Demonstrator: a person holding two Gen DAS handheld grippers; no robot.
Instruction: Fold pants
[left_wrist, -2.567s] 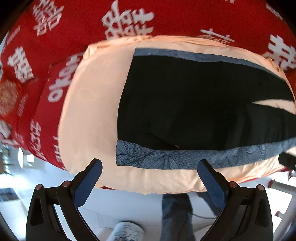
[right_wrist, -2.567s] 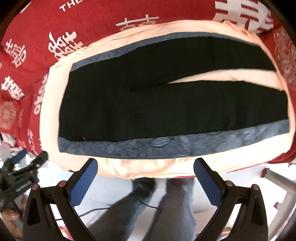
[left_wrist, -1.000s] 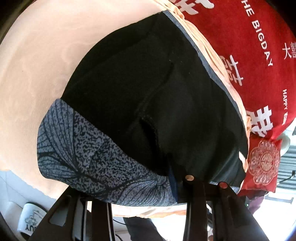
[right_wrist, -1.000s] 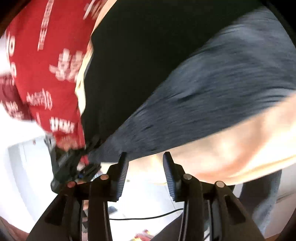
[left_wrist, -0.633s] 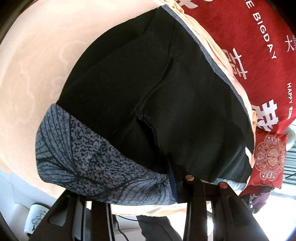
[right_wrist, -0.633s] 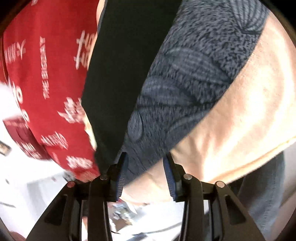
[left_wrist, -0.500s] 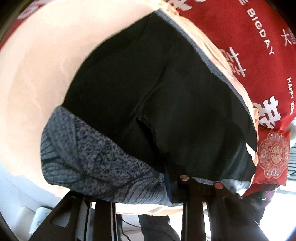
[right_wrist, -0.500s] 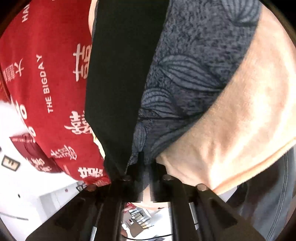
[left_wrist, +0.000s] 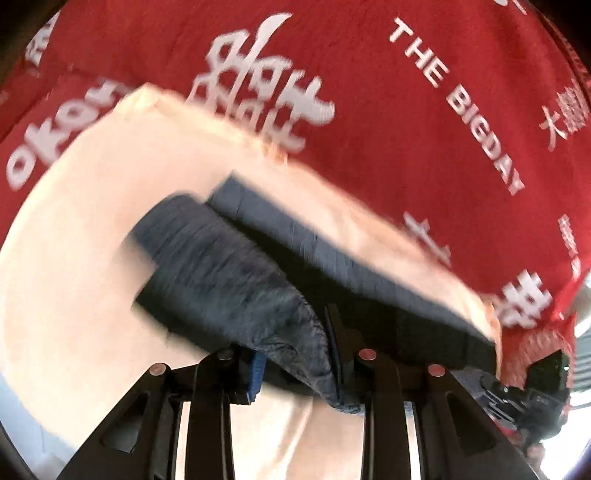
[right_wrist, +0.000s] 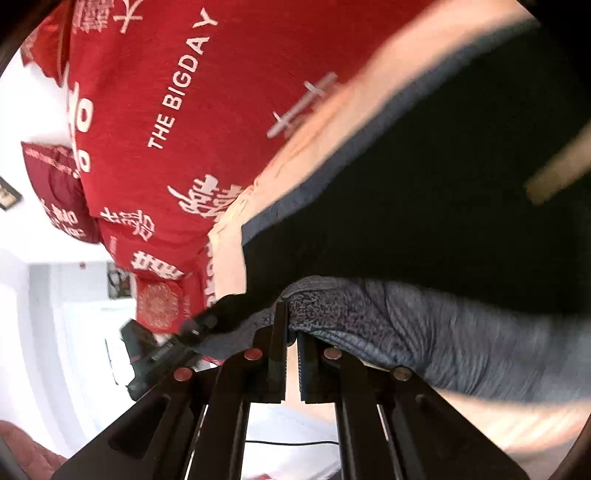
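Note:
Black pants (right_wrist: 424, 206) with grey-blue leaf-print side stripes lie on a peach cloth (left_wrist: 74, 206) spread over a red bedcover. My left gripper (left_wrist: 295, 358) is shut on the near stripe edge of the pants (left_wrist: 236, 273) and lifts it, folding it toward the far stripe. My right gripper (right_wrist: 291, 336) is shut on the same near stripe (right_wrist: 424, 321) further along, raised above the black fabric. Both views are motion-blurred.
The red bedcover (left_wrist: 369, 92) with white lettering lies beyond the peach cloth. A red cushion (right_wrist: 55, 184) sits at the left. The other gripper shows at the edge of each view (left_wrist: 532, 387) (right_wrist: 162, 350). A white floor and a cable (right_wrist: 291, 443) are below.
Both grippers closed on the near stripe edge, the right one about half a second ago. They have lifted it and carried it over the pants toward the far side.

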